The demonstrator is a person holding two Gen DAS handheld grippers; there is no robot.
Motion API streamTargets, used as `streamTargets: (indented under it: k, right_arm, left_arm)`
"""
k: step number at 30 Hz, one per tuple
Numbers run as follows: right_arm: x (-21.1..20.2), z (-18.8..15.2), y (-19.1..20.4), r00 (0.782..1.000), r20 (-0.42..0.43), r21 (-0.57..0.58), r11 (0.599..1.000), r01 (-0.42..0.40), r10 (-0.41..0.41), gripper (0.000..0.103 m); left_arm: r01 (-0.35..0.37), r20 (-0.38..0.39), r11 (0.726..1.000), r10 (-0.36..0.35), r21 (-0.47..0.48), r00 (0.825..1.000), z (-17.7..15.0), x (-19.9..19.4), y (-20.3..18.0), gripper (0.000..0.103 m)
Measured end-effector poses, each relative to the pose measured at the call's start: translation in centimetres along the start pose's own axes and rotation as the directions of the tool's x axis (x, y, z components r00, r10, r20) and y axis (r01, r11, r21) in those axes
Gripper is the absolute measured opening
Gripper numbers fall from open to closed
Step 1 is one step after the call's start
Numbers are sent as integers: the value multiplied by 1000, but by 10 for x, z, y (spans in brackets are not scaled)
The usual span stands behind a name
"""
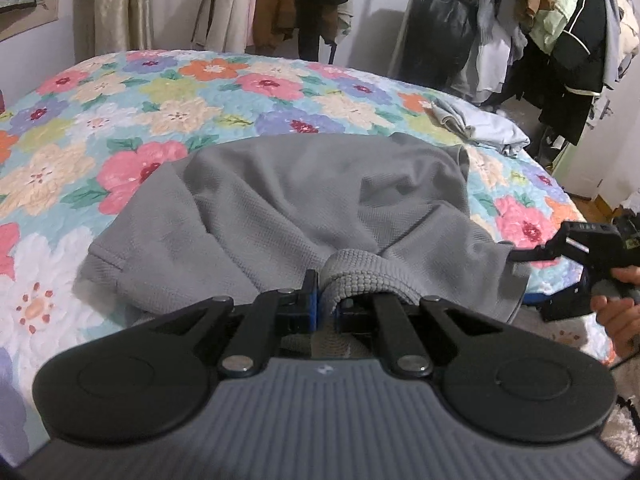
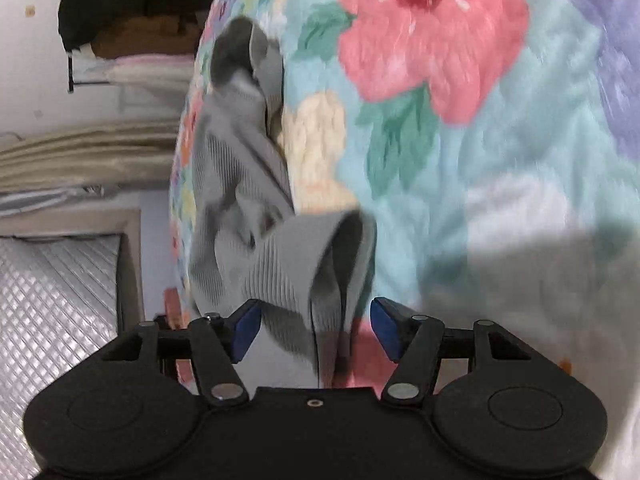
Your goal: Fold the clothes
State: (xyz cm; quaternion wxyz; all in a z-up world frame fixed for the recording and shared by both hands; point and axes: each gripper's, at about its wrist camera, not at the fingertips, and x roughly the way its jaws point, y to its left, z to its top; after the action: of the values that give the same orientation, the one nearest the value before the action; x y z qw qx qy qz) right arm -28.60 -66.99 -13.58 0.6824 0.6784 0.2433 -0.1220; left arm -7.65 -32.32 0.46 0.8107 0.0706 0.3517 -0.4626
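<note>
A grey waffle-knit garment point(image 1: 304, 200) lies crumpled on the floral bedspread point(image 1: 160, 100). My left gripper point(image 1: 326, 292) is shut on its thick ribbed edge point(image 1: 360, 280), which bunches up between the blue pads. At the right edge of the left wrist view, a hand point(image 1: 616, 308) holds my right gripper point(image 1: 520, 256) at the garment's right corner. In the right wrist view, which is rolled sideways, my right gripper point(image 2: 316, 328) stands open. A fold of the grey garment point(image 2: 280, 272) hangs loose between its blue pads point(image 2: 248, 328).
A small pile of pale blue-grey clothes point(image 1: 480, 128) sits at the bed's far right. Behind the bed stand a heaped clothes rack point(image 1: 560, 32), a black bag point(image 1: 436, 32) and hanging clothes point(image 1: 280, 8). The bed's edge drops off at the right point(image 1: 568, 200).
</note>
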Motion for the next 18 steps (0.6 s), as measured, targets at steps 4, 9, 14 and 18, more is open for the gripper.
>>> streamTargets:
  k: [4, 9, 14, 18]
  right_arm:
    - [10, 4, 2, 997, 76, 23, 1000, -19, 18, 38]
    - [13, -4, 32, 991, 123, -176, 982, 71, -50, 12]
    - [-60, 2, 71, 932, 355, -374, 925, 67, 76, 11]
    - [-109, -2, 107, 836, 547, -562, 763, 319, 53, 9]
  left_arm:
    - [-6, -27, 1000, 6, -18, 1000, -2, 8, 2, 10]
    - [-49, -97, 998, 45, -36, 994, -10, 30, 8, 9]
    - [195, -140, 942, -239, -272, 961, -22, 37, 14, 9]
    - [336, -152, 904, -383, -265, 911, -32, 45, -15, 9]
